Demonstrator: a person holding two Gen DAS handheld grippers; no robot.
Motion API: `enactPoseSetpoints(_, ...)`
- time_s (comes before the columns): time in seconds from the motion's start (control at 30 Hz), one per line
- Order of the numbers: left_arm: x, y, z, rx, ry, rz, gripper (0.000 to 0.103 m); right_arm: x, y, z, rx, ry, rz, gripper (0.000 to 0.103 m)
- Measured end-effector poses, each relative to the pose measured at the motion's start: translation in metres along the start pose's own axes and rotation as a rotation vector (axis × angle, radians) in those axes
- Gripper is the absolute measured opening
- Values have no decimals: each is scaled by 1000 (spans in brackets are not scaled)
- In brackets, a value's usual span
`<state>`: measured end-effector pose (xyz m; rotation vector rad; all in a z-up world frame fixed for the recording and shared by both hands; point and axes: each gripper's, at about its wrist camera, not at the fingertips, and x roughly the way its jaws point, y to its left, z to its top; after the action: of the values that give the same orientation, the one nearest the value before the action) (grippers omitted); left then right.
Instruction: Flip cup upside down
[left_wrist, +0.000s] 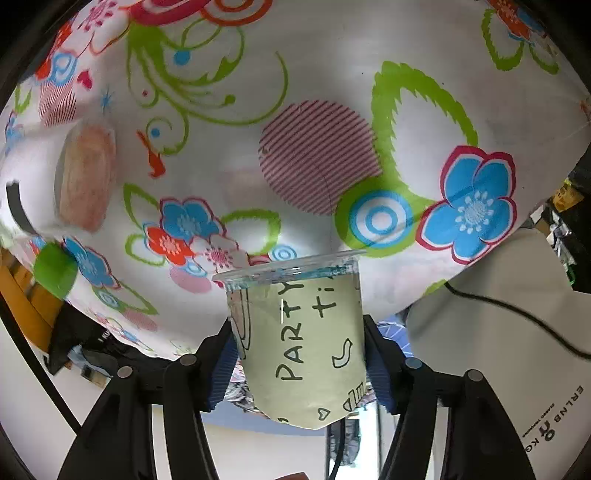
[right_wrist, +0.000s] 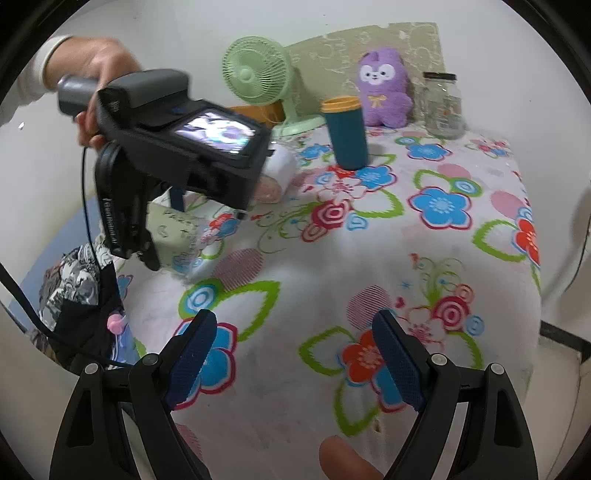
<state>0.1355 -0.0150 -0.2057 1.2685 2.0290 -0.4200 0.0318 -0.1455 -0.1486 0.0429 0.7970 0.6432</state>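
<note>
Blue ribbed pads (left_wrist: 221, 373) of our left gripper (left_wrist: 299, 365) pinched the pale green cup (left_wrist: 303, 347) on both sides, its clear rim pointing away from the camera toward the flowered tablecloth (left_wrist: 332, 92). The cup, lettered "PARTY", hung above the table's edge. Our right gripper (right_wrist: 295, 358) hovered with its 2 jaws spread wide and nothing between them. Farther out on the cloth we saw a teal tumbler (right_wrist: 347, 133), a green fan (right_wrist: 258, 74), a purple plush toy (right_wrist: 384, 88) and a glass jar (right_wrist: 443, 105).
</note>
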Motion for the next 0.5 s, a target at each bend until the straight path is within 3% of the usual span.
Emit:
enactPoseSetpoints(0.17, -2, 0, 6, 14, 3, 20, 68, 12, 7, 1, -28, 11, -3, 88)
enactPoseSetpoints(0.3, -7, 1, 8, 13, -19, 40, 81, 13, 7, 3, -24, 8, 0, 88)
enactPoseSetpoints(0.5, -14, 2, 7, 5, -55, 65, 88, 8, 7, 7, -30, 5, -16, 88)
